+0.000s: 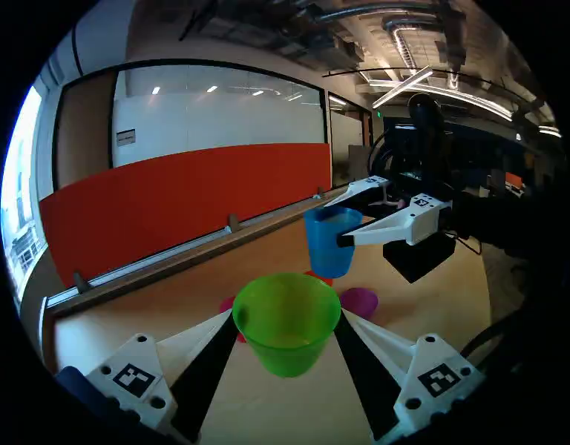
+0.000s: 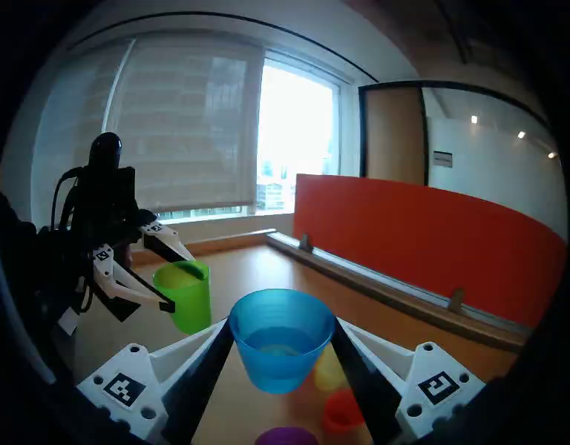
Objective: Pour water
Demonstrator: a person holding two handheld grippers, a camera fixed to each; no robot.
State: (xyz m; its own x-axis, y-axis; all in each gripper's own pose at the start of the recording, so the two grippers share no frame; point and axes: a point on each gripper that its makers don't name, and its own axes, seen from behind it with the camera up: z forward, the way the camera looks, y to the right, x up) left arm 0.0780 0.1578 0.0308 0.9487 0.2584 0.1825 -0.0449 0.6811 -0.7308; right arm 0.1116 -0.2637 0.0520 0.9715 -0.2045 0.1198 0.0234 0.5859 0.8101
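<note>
Jaws on both sides are clamped: our left gripper (image 1: 286,317) holds the green cup (image 1: 286,337), our right gripper (image 2: 283,326) the blue cup (image 2: 281,363) with water (image 2: 279,345), close together above the table (image 1: 174,297). We judge the pour comes next: tip blue over green.

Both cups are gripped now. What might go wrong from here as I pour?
The blue plastic cup in the right tool holds water and sits apart from the green plastic cup in the left tool; tipping before the rims meet may spill onto the wooden table. Lowering either tool could knock the small coloured cups underneath.
</note>
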